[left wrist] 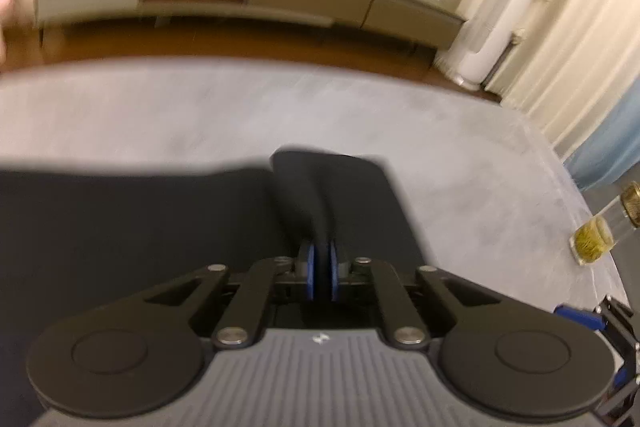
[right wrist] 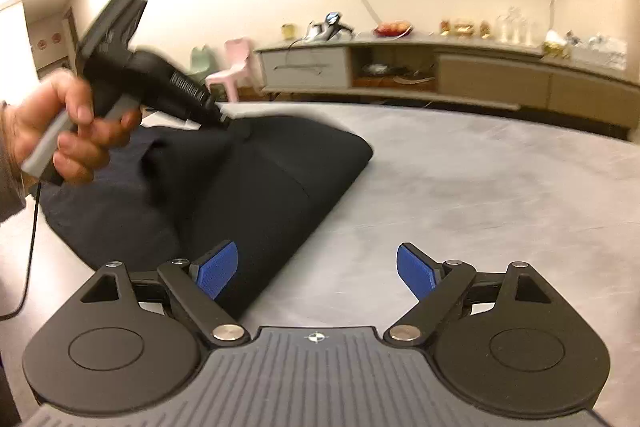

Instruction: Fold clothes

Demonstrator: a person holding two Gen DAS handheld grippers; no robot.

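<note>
Blue-padded jaws of the left gripper (left wrist: 322,269) pinched a raised fold of the dark garment (right wrist: 256,195), which lay on the grey counter (right wrist: 480,187). The right gripper (right wrist: 316,271) stood spread and empty over the garment's near edge. With one thin pinch, the fabric might slip free and the fold collapse.

Ahead and right of the right gripper (right wrist: 316,269), the grey surface (right wrist: 480,187) lies bare; the dark garment (right wrist: 260,195) and left gripper (right wrist: 218,119) crowd its left.
</note>
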